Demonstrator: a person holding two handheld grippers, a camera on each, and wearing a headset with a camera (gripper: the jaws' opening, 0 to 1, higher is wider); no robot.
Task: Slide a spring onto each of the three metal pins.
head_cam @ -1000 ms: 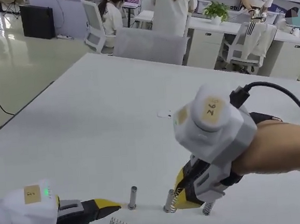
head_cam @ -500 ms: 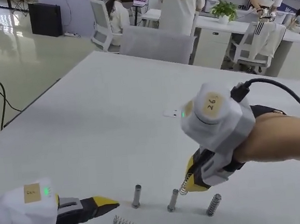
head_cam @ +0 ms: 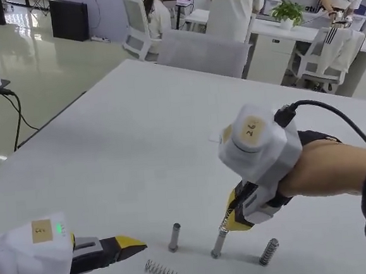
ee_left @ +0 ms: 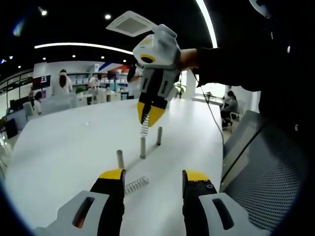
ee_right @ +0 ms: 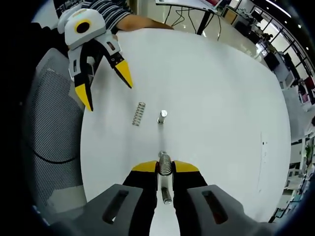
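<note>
Right of centre in the head view, the right gripper (head_cam: 232, 219) has its jaws closed narrow on the held spring (head_cam: 224, 223). It hangs tilted just above the top of the middle pin (head_cam: 217, 244); whether the two touch is unclear. In the right gripper view, the coil sits pinched between the yellow tips, with that pin directly beyond. Left of it stands the bare pin (head_cam: 175, 236); to the right, the right-hand pin (head_cam: 269, 251) already wears a coil. A loose spring (head_cam: 160, 271) lies flat on the white table (head_cam: 126, 135) near the lower edge, just ahead of the left gripper (ee_left: 155, 175), whose jaws gape wide and empty.
</note>
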